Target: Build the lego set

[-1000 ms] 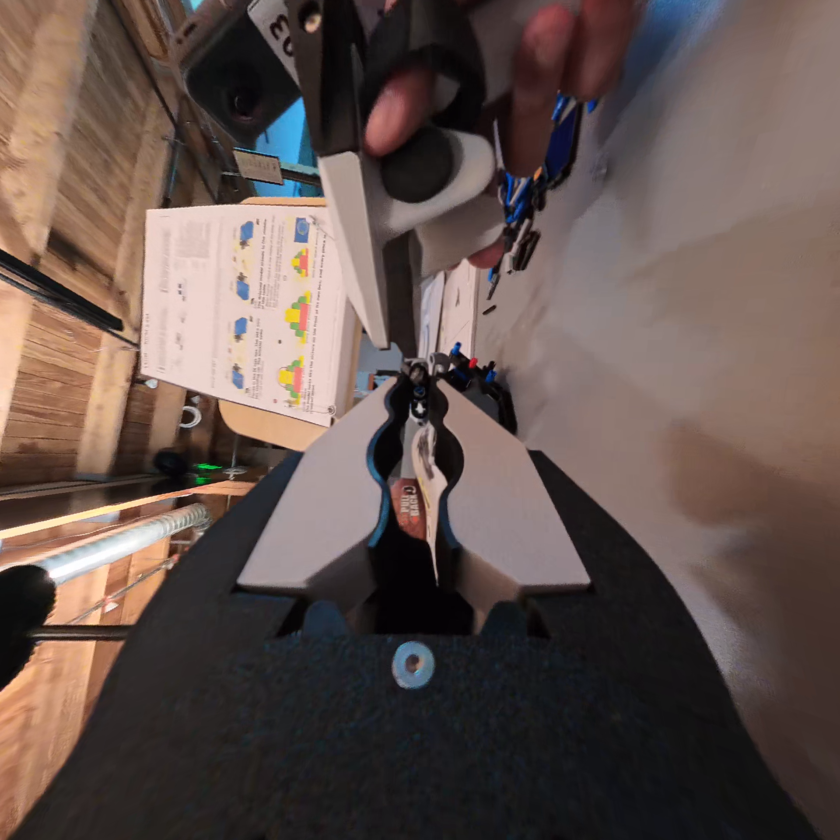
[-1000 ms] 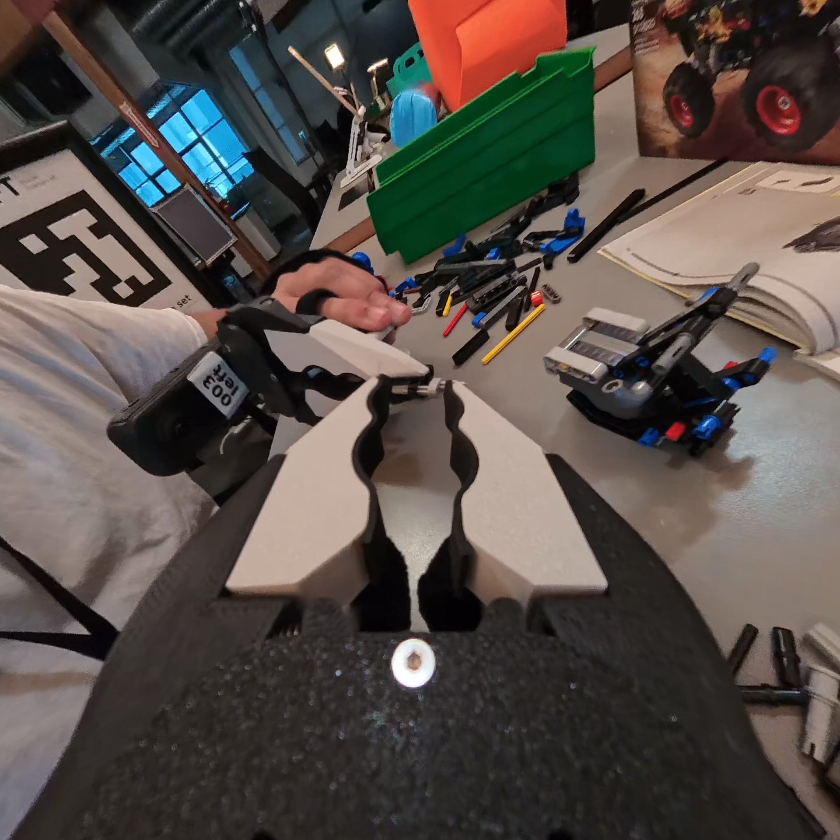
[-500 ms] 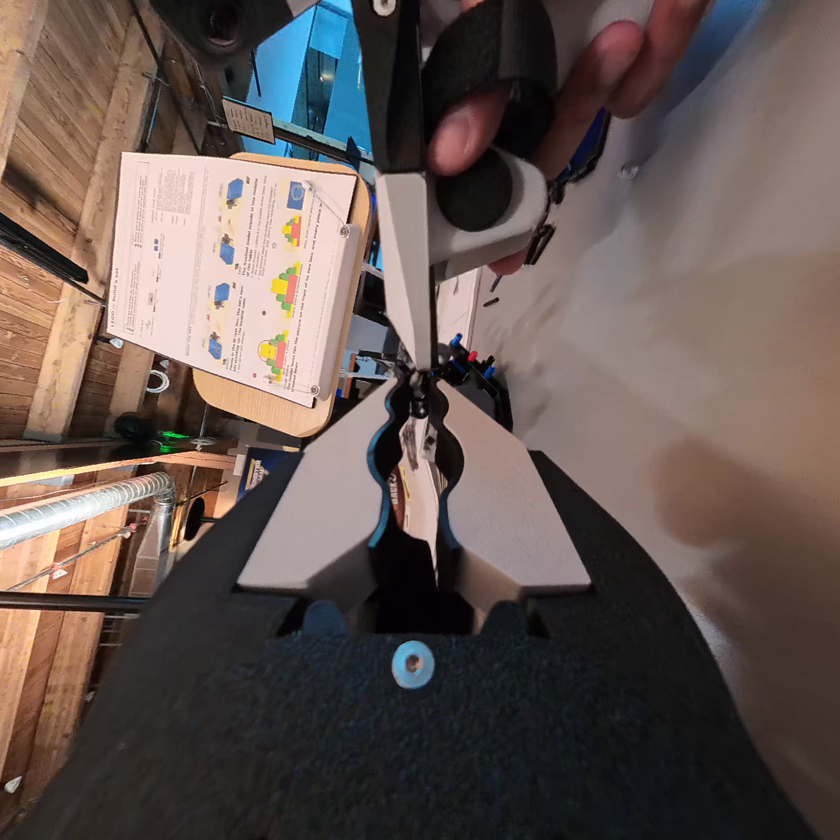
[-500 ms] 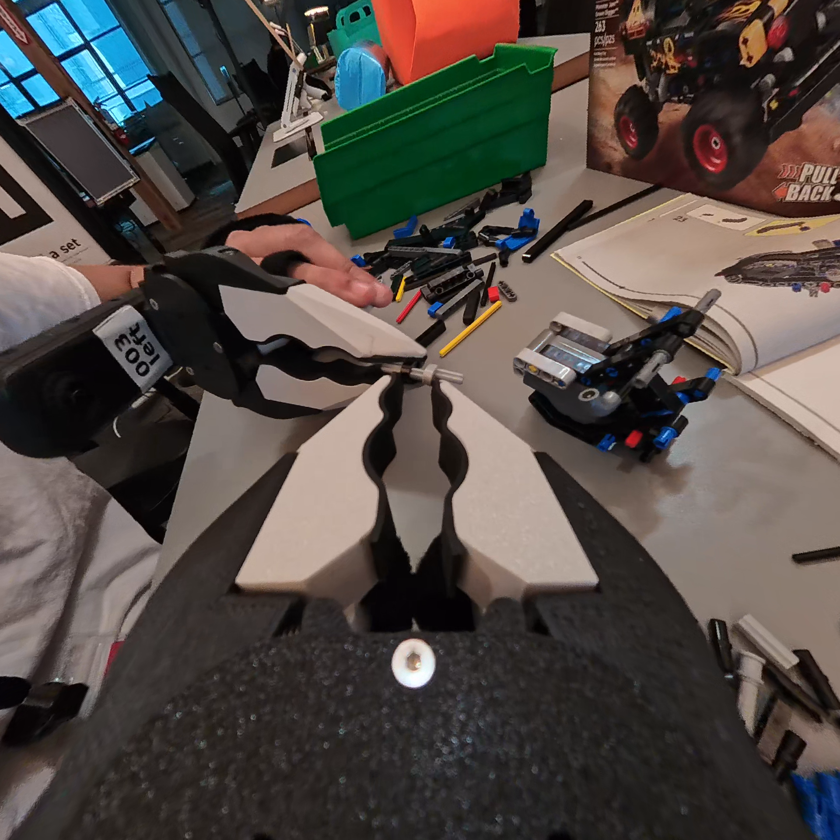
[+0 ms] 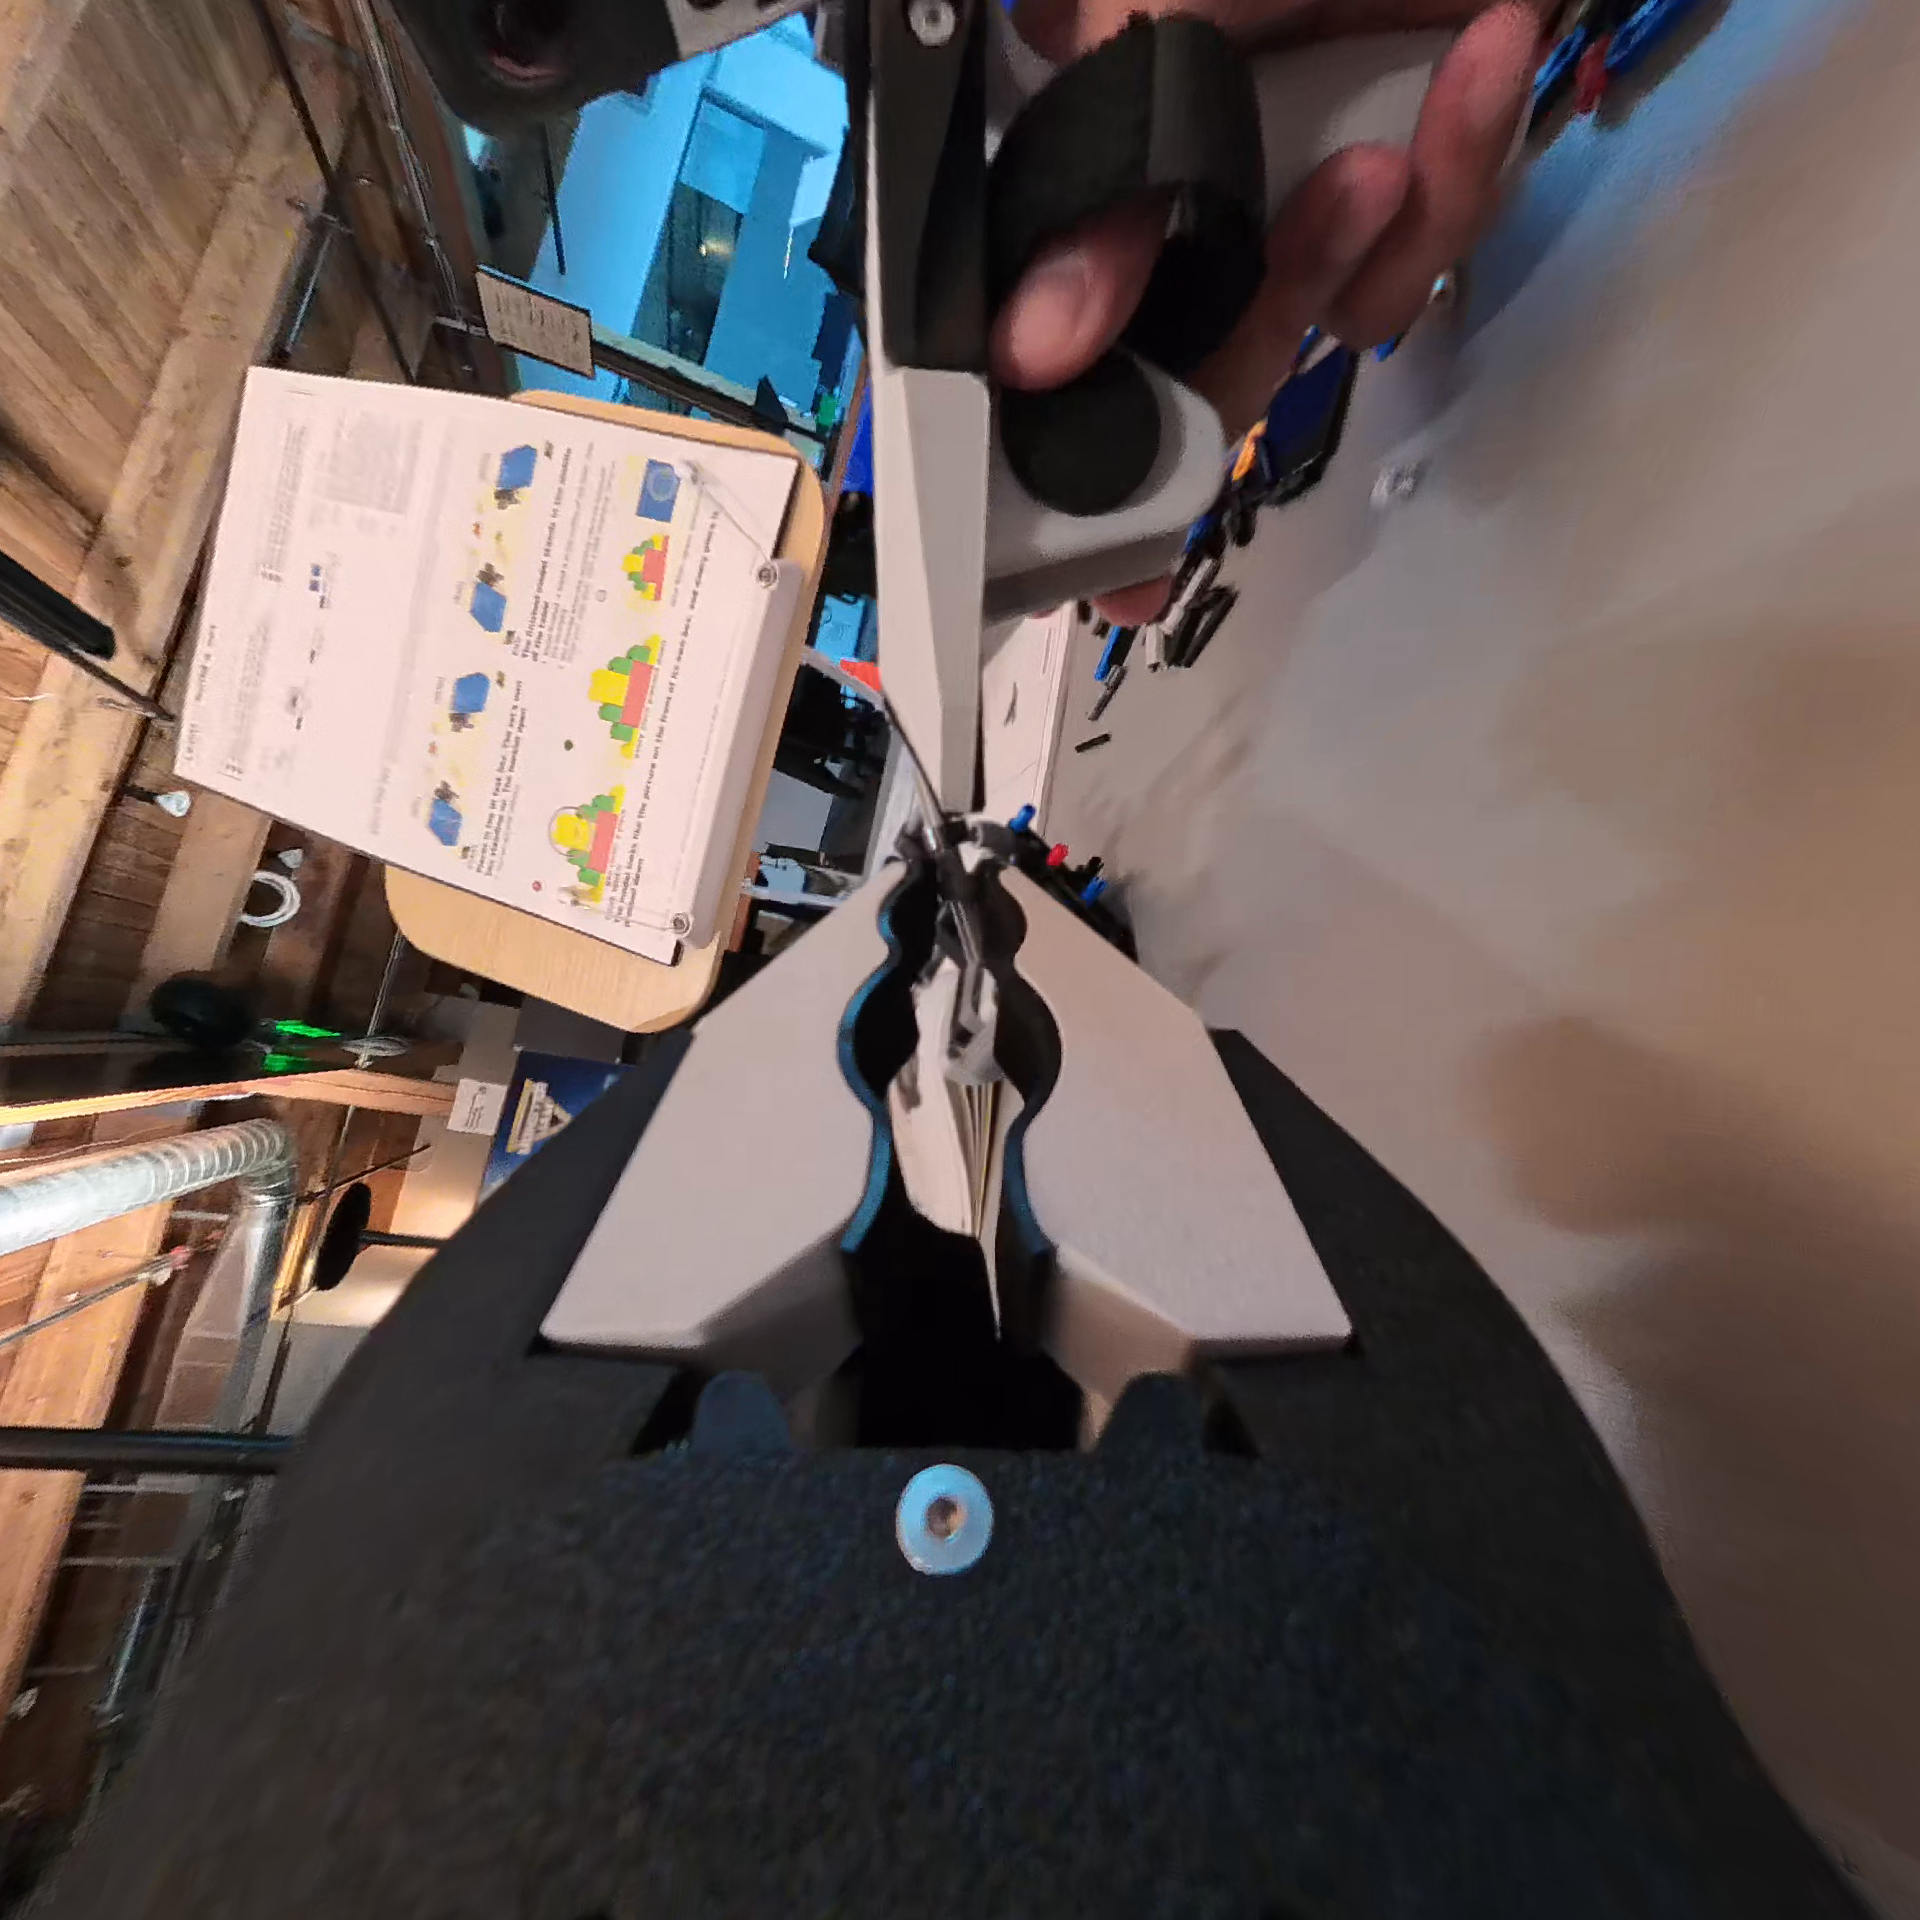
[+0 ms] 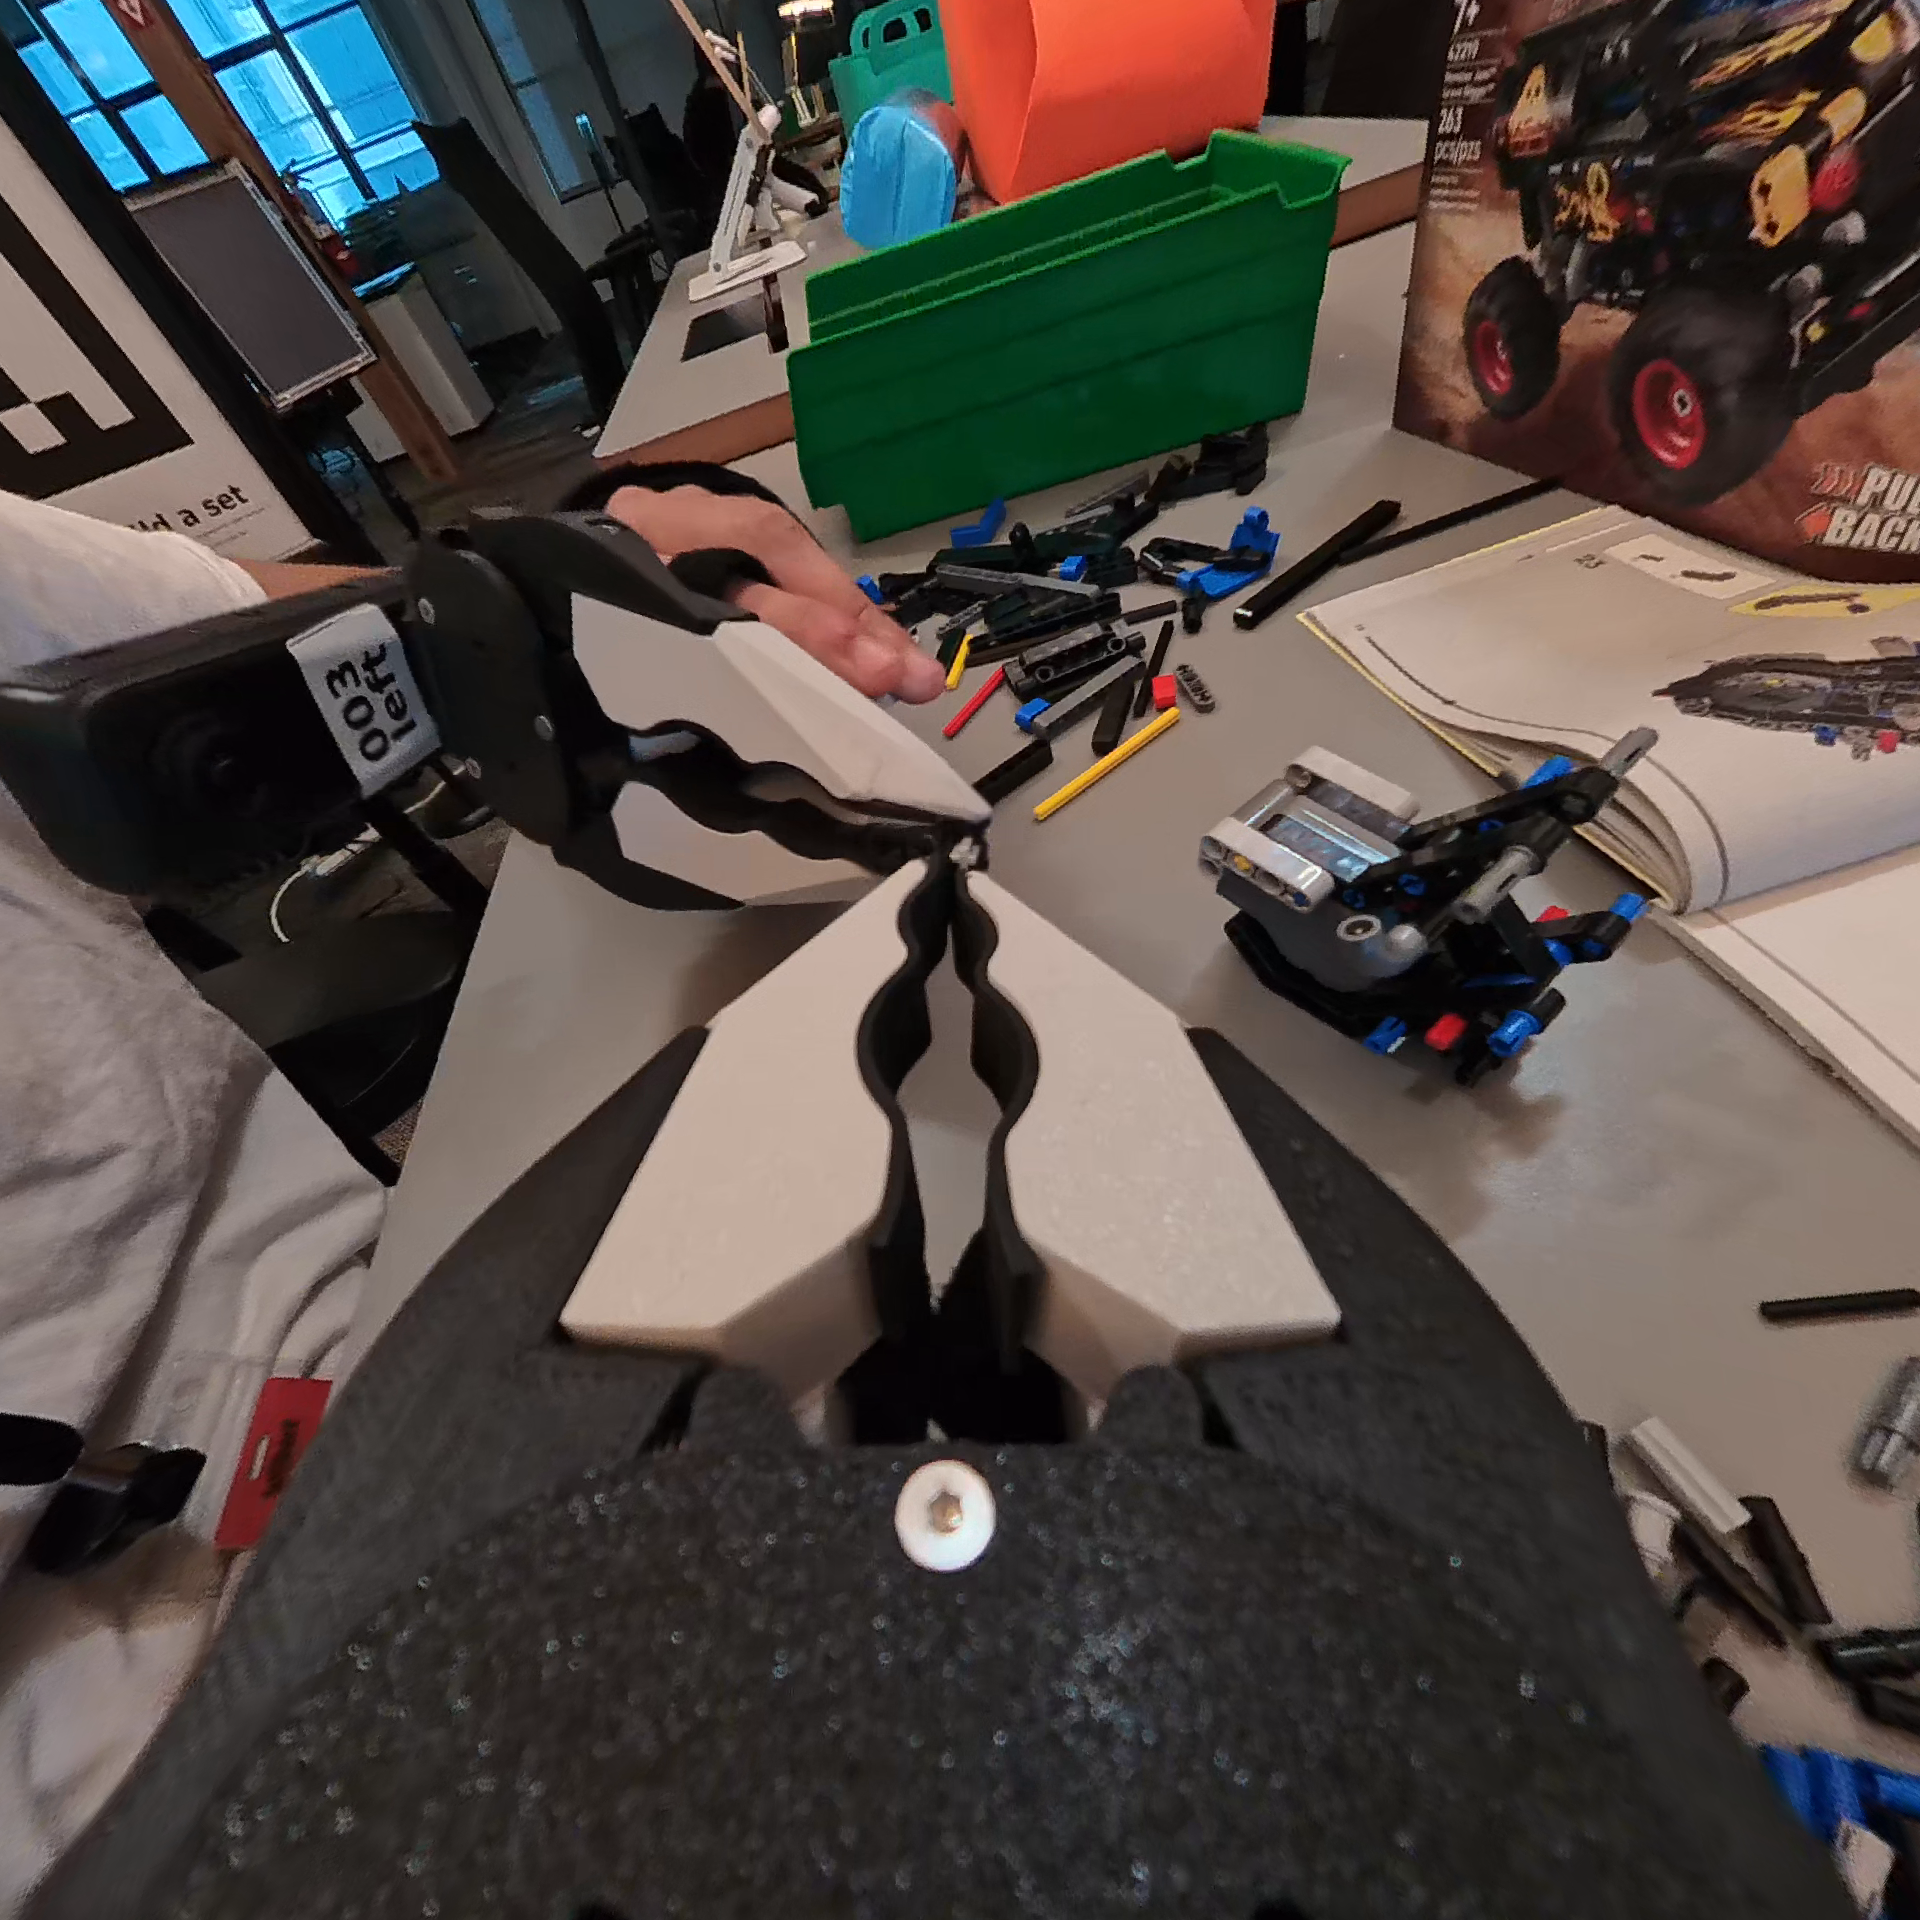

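Observation:
My left gripper (image 5: pixel 951 868) is turned on its side and shut on a small grey pin (image 5: pixel 964 844), held above the grey table (image 6: pixel 1299 1195). In the right wrist view the left gripper (image 6: pixel 961 826) comes in from the left, with the pin's grey end (image 6: pixel 964 852) at its tips. My right gripper (image 6: pixel 951 881) has its pads closed together, and its tips meet the left gripper's tips right at the pin. Whether the right pads pinch the pin is not clear. The partly built grey, black and blue model (image 6: pixel 1392 914) stands on the table to the right.
An open instruction booklet (image 6: pixel 1662 707) and the set's box (image 6: pixel 1683 260) are at the right. A green bin (image 6: pixel 1060 332) stands at the back, with a pile of loose parts (image 6: pixel 1081 644) in front of it. More loose parts (image 6: pixel 1745 1538) lie near right. The grippers are tip to tip, or close to it.
My right gripper's jaws were open on either side of the pin's free end and have closed. The left gripper kept its hold on the pin. Both grippers shifted slightly.

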